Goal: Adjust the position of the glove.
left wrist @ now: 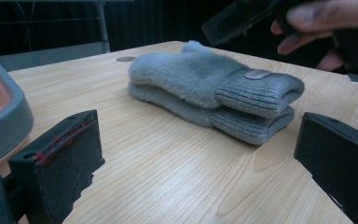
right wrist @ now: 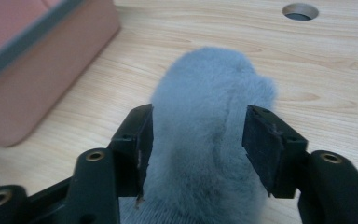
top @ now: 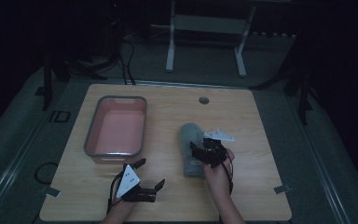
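Observation:
A pair of grey fuzzy mittens (top: 189,133) lies stacked, one on the other, right of the table's middle, ribbed cuffs toward me. My right gripper (top: 203,145) hangs over them. In the right gripper view its jaws (right wrist: 196,135) stand apart on either side of the upper mitten (right wrist: 209,116), the left jaw just brushing the fuzz and the right one clear of it. My left gripper (top: 150,173) rests near the front edge, open wide with bare wood between its jaws (left wrist: 196,140). It faces the mittens (left wrist: 205,88).
A pink tub with a grey rim (top: 89,135) stands at the left of the table, and its wall (right wrist: 37,60) is close to the mittens' left. A round cable hole (top: 203,100) sits at the far edge. Desk legs and cables lie beyond the table.

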### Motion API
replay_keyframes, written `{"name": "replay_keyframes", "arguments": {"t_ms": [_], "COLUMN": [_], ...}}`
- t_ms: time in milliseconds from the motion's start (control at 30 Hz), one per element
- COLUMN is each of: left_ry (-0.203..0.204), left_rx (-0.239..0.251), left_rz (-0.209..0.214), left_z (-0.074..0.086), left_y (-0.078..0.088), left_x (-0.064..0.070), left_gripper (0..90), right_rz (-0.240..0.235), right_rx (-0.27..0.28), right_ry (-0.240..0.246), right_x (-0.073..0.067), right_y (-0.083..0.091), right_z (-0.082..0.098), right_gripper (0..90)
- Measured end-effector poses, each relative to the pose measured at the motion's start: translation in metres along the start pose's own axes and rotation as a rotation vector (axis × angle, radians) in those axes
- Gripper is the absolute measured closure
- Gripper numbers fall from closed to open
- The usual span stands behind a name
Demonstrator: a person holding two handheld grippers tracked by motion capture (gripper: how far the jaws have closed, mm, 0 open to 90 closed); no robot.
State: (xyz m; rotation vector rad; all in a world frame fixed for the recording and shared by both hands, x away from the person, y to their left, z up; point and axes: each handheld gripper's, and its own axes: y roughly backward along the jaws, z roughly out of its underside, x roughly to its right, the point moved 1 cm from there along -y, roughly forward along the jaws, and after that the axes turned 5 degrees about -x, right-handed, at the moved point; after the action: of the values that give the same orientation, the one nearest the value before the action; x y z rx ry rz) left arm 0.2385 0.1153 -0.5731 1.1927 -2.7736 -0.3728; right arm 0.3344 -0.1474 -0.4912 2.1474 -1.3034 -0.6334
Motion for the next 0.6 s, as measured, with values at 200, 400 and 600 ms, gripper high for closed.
{"name": "replay_keyframes", "arguments": {"t_ms": [200,400,600], "left_ry": [0.047,0.065,0.107], "left_rx": [-0.006,-0.069,-0.14], "left_rz": [-0.002,0.045,0.114], "left_z": [-0.001,-0.005,-0.019], "left_y": [-0.002,-0.008,-0.016], "left_x": [-0.002,0.0,0.01], "left_gripper": [1.2,1.2,1.3], "right_rz": [-0.043,-0.022,-0.076], "right_rx": [-0.036,0.025,0.079], "right_ry": [0.058,0.273,0.294], "right_x": [0.008,0.003,0.02], "right_y": [0.006,0.001,0.007], "right_z": [0.0,0.004,0.004], "right_gripper": [13.8,14.3,15.0]}}
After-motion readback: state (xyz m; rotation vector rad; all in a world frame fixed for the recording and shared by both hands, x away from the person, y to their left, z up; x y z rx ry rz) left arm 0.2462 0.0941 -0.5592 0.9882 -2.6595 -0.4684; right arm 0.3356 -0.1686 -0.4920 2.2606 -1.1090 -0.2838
